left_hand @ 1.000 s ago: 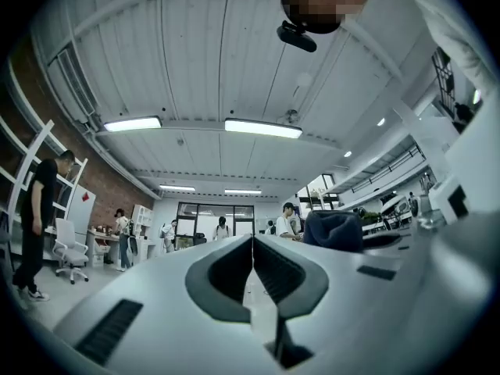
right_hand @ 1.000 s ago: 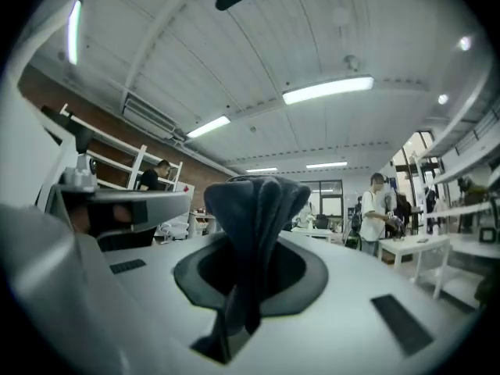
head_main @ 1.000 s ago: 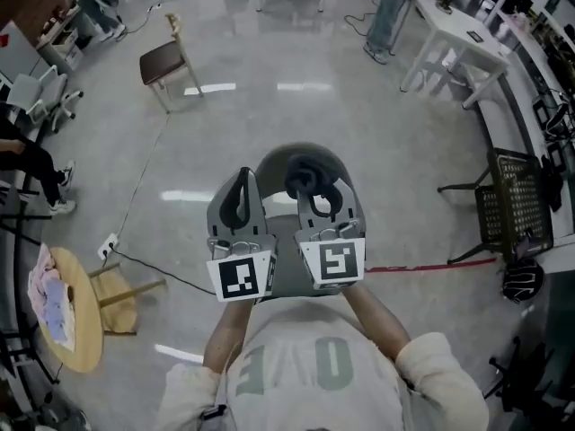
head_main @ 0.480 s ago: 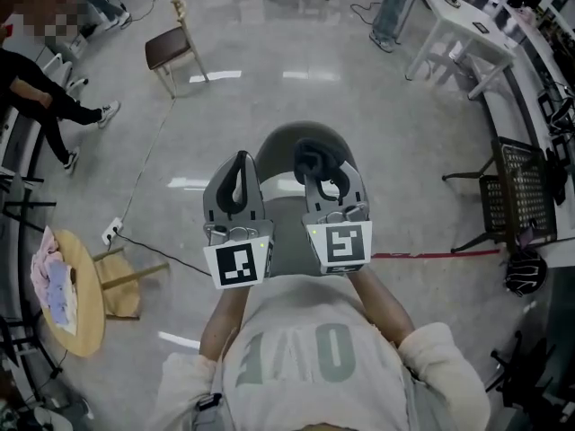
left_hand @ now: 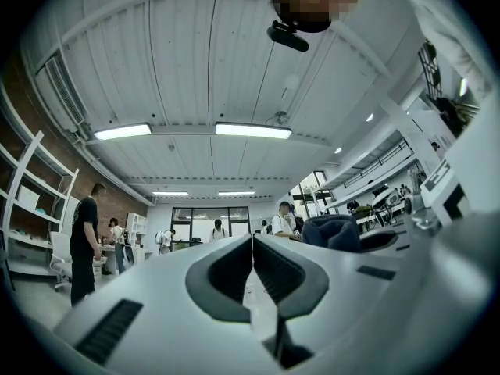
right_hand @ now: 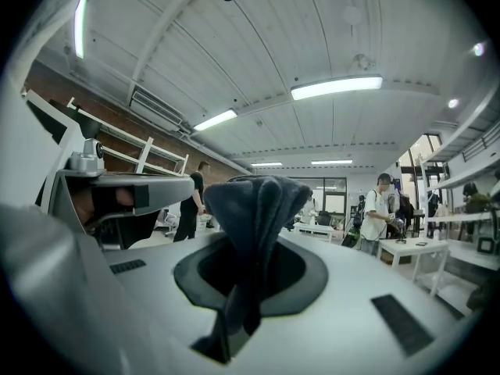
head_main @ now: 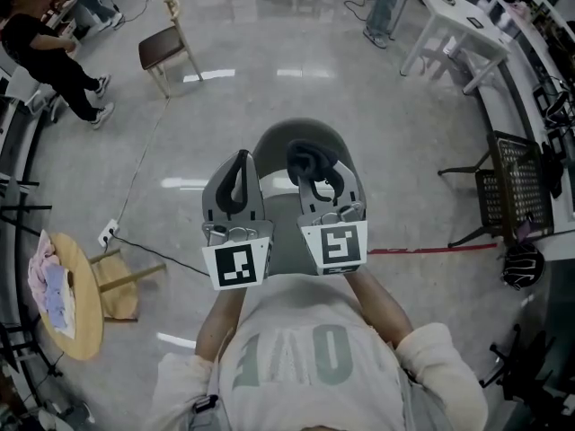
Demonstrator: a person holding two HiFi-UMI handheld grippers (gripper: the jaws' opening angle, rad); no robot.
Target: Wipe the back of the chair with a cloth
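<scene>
In the head view a grey chair (head_main: 278, 146) stands just in front of the person, mostly hidden behind both grippers held side by side above it. My left gripper (head_main: 239, 171) is shut with nothing between its jaws; in the left gripper view the left gripper (left_hand: 251, 248) points up toward the ceiling. My right gripper (head_main: 314, 171) is shut on a dark blue-grey cloth (head_main: 307, 162). In the right gripper view the bunched cloth (right_hand: 254, 217) rises out of the jaws of the right gripper (right_hand: 248, 276).
A brown-seated wooden chair (head_main: 164, 56) stands far left. A round wooden table (head_main: 83, 317) with a cloth is near left, and a cable (head_main: 144, 164) crosses the floor. White tables (head_main: 454, 25) and a black mesh chair (head_main: 512, 200) stand right. A person (head_main: 54, 57) walks at top left.
Both grippers have stayed almost still above the grey chair, with the cloth still held. The person at the far left has walked farther into view.
</scene>
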